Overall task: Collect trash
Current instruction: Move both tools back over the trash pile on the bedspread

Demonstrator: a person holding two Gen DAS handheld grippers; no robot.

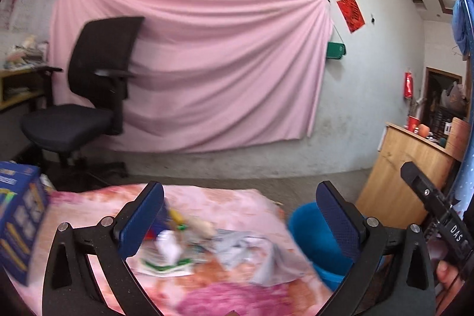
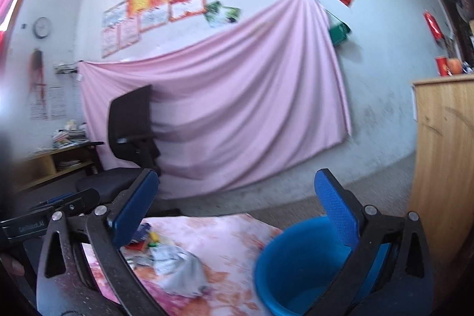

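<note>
Trash (image 1: pixel 189 239) lies heaped at the lower centre of the left wrist view, on a table under a pink flowered cloth (image 1: pixel 231 203): a crumpled white scrap, a green-and-white wrapper, grey plastic and some small coloured bits, all blurred. In the right wrist view the same heap sits lower left, with the grey plastic (image 2: pixel 180 268) nearest. A blue bucket (image 2: pixel 296 265) stands just beside the table edge, lower right in both views; what shows of its inside looks bare. Both the left gripper (image 1: pixel 240 215) and the right gripper (image 2: pixel 234 206) hover above the table with jaws spread wide, holding nothing. Judging by this, collection has barely begun: all visible pieces remain on the cloth, and each needs picking up and dropping into the bucket.
</note>
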